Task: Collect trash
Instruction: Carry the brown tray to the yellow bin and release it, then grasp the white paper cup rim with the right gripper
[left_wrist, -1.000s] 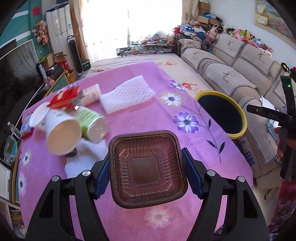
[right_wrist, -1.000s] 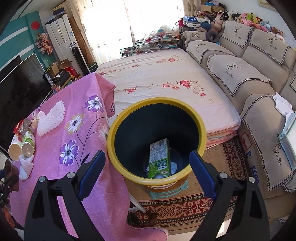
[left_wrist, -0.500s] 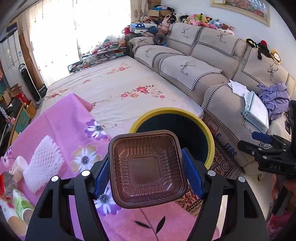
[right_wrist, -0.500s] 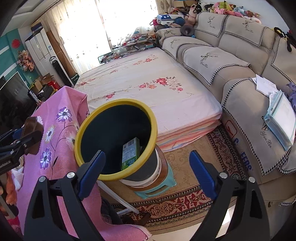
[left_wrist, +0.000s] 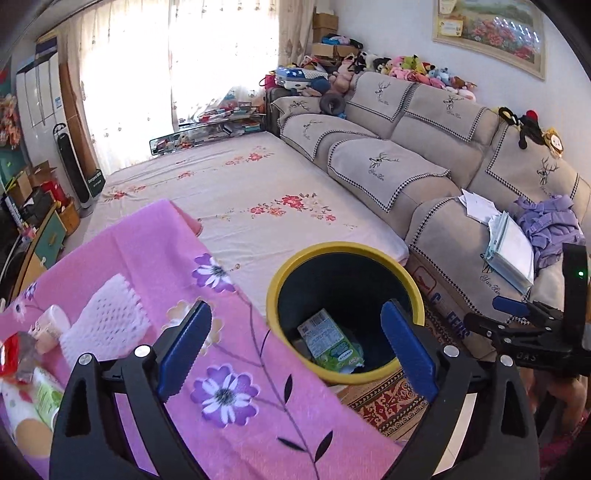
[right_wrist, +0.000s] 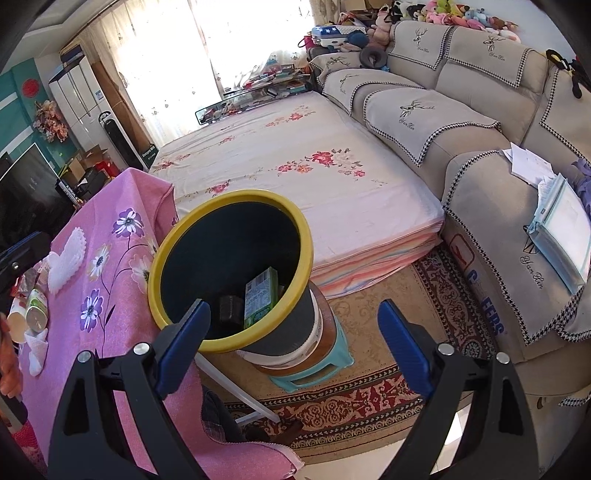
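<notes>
A yellow-rimmed dark bin (left_wrist: 345, 247) (right_wrist: 229, 197) stands beside the pink flowered table (left_wrist: 236, 435). Inside it lie a green carton (left_wrist: 328, 341) (right_wrist: 260, 297) and a dark brown tray (right_wrist: 231, 308). My left gripper (left_wrist: 295, 314) hovers over the bin's near rim, its jaws opening with nothing between them. My right gripper (right_wrist: 293, 310) is open and empty, to the right of the bin and above its stool. More trash stays on the table: a white foam net (left_wrist: 107, 321), a red wrapper (left_wrist: 9, 354), a green can (right_wrist: 37, 314) and paper cups (left_wrist: 22, 417).
The bin rests on a teal stool (right_wrist: 321, 363) on a patterned rug (right_wrist: 369, 406). A flowered mattress (left_wrist: 258, 192) lies behind it and a beige sofa (left_wrist: 424, 166) with papers and purple cloth runs along the right. A person's hand shows at the left edge (right_wrist: 7, 362).
My left gripper swung right from the table to the bin, then opened; the brown tray left its jaws and now lies in the bin. The right gripper shifted off to the bin's right.
</notes>
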